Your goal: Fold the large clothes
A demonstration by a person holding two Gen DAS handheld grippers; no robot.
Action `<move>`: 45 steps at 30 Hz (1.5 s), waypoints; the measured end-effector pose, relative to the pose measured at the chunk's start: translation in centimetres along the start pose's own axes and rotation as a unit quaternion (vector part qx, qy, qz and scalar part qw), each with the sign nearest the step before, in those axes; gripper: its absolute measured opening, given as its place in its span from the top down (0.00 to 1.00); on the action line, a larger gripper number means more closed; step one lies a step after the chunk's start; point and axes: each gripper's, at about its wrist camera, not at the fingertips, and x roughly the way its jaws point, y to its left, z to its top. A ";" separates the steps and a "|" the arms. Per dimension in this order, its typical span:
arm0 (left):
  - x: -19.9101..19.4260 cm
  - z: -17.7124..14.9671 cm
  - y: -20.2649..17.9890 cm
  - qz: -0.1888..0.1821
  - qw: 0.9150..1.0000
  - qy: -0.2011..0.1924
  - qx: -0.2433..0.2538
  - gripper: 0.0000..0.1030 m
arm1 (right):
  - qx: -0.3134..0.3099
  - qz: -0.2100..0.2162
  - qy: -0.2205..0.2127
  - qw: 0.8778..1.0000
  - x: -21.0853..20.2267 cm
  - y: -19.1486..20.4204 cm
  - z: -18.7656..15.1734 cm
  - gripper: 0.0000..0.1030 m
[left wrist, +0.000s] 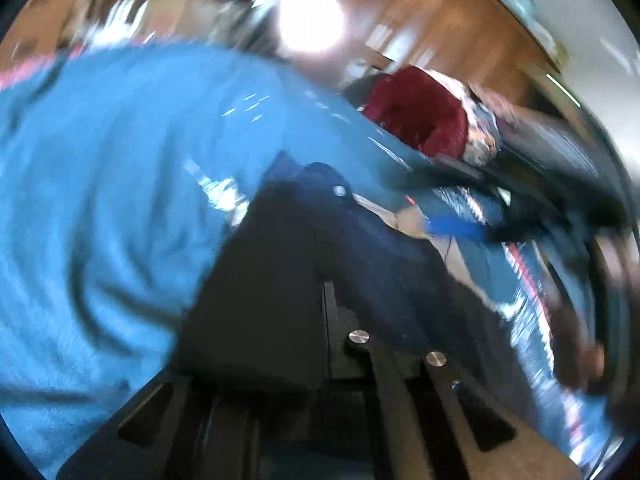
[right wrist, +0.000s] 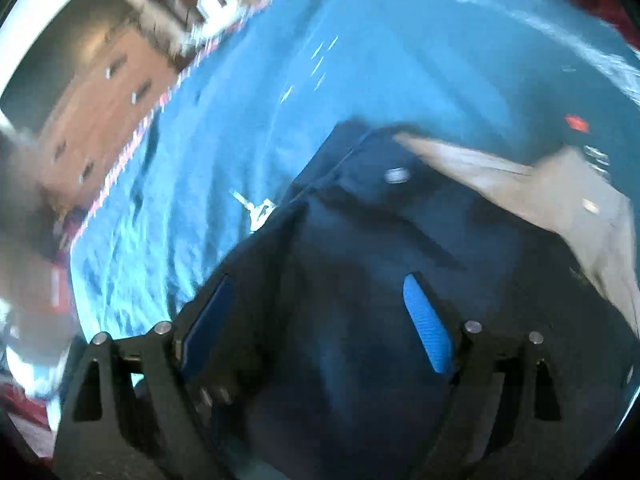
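Over blue cloth, right tongs spread around navy garment, left tongs' state unclear.

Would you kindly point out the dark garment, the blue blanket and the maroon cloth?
Dark garment [right wrist: 360, 216]: right wrist view, its upper fabric by the snap.
Blue blanket [left wrist: 120, 160]: left wrist view, its open middle.
Maroon cloth [left wrist: 416, 108]: left wrist view, its centre.

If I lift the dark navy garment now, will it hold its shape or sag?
Probably sags: the navy garment drapes in soft folds over the blue sheet. Its metal button suggests heavier denim-like cloth, so fairly weighty. Unlikely to slip between ribbed pads.
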 end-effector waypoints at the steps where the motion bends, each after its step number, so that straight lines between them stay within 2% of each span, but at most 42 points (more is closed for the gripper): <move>1: 0.0 -0.1 -0.7 0.005 1.000 -0.002 0.021 0.97 | 0.004 -0.002 0.016 1.000 0.8 0.1 0.5 0.17; 7: 0.8 -0.8 -3.6 0.026 0.994 0.004 0.109 0.97 | -0.009 -0.015 0.088 0.996 3.9 0.8 1.8 0.17; 12: 1.4 -1.4 -5.9 0.043 0.985 0.004 0.166 0.95 | -0.023 -0.078 0.128 0.988 6.9 1.3 2.3 0.15; 13: 1.6 -1.4 -6.1 0.044 0.985 0.004 0.169 0.95 | -0.033 -0.094 0.128 0.987 7.2 1.4 2.2 0.21; 14: 1.8 -1.3 -6.1 0.044 0.984 0.006 0.170 0.95 | -0.040 -0.110 0.118 0.986 7.1 1.4 2.2 0.39; 15: 2.0 -1.3 -6.0 0.043 0.985 0.008 0.166 0.95 | -0.036 -0.114 0.103 0.987 6.4 1.0 1.9 0.48; 17: 1.9 -1.1 -5.7 0.034 0.986 0.011 0.160 0.95 | -0.012 -0.064 0.063 0.996 3.7 -0.4 0.7 0.71; 20: 0.1 -0.8 -8.2 -0.005 0.981 -0.006 0.193 0.94 | 0.039 -0.007 -0.046 0.998 -3.9 -4.6 -3.8 0.85; 23: -1.4 -1.5 -14.1 -0.083 0.963 -0.013 0.255 0.92 | 0.121 0.032 -0.137 0.983 -11.0 -11.9 -11.3 0.90; 25: -0.8 -3.2 -18.5 -0.145 0.946 0.014 0.290 0.90 | 0.169 0.042 -0.173 0.969 -13.8 -16.6 -16.4 0.93; 28: 1.4 -6.9 -23.7 -0.202 0.924 0.068 0.319 0.86 | 0.243 0.065 -0.194 0.948 -15.6 -23.5 -22.8 0.94; 30: 3.4 -9.9 -26.7 -0.216 0.909 0.107 0.340 0.86 | 0.282 0.075 -0.195 0.936 -15.5 -27.3 -26.1 0.94; 32: 5.1 -12.0 -28.2 -0.225 0.900 0.141 0.347 0.85 | 0.305 0.085 -0.190 0.929 -14.9 -30.2 -28.6 0.94; 35: 7.3 -14.7 -30.0 -0.224 0.890 0.184 0.351 0.85 | 0.320 0.099 -0.187 0.924 -14.1 -32.6 -30.5 0.94; 38: 8.1 -16.1 -31.1 -0.214 0.886 0.195 0.361 0.84 | 0.326 0.126 -0.182 0.919 -13.6 -33.7 -30.8 0.93; 40: 9.1 -16.4 -30.8 -0.205 0.886 0.205 0.362 0.80 | 0.323 0.124 -0.175 0.922 -13.0 -34.1 -30.7 0.93; 43: 9.5 -16.3 -30.7 -0.199 0.882 0.217 0.369 0.79 | 0.330 0.134 -0.176 0.918 -12.9 -34.4 -31.4 0.91; 45: 8.1 -16.2 -30.7 -0.204 0.877 0.230 0.370 0.72 | 0.330 0.134 -0.166 0.919 -13.1 -34.1 -31.7 0.83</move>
